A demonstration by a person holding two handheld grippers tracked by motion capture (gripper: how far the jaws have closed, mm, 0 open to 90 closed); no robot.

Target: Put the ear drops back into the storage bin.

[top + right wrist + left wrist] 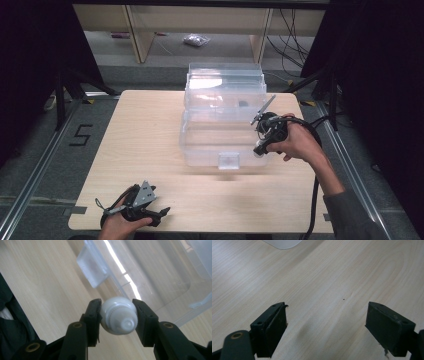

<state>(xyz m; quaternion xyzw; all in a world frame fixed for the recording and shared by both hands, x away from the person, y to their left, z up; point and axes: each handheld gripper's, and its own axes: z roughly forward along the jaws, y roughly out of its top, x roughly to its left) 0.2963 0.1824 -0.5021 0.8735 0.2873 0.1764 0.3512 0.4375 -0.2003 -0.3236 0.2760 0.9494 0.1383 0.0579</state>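
Light wooden table (150, 150) fills centre of high view; its front edge runs along the bottom, left and right edges angle inward toward the top. Grey floor on both sides, with a black "5" marking (81, 135) at left of frame.

Clear plastic storage box with hinged lid open (222, 120) sits centre-right of the table, toward the far edge; lid stands up behind it. A clear latch tab (229, 161) hangs at its front wall. Bare tabletop to the left of the box and across the whole front strip.

Left gripper (152, 214) at lower left of frame, low over the table near the front edge, well apart from the box. In the left gripper view (325, 325) its 2 jaws stand wide apart, released, bare wood between them.

Right gripper (261, 149) at the box's front right corner, hand (295, 142) behind it. In the right gripper view (117, 315) the jaws are clenched on a small white rounded plastic bottle with ribbed cap (118, 315), nozzle end toward camera, held over the box's front rim beside the latch tab.
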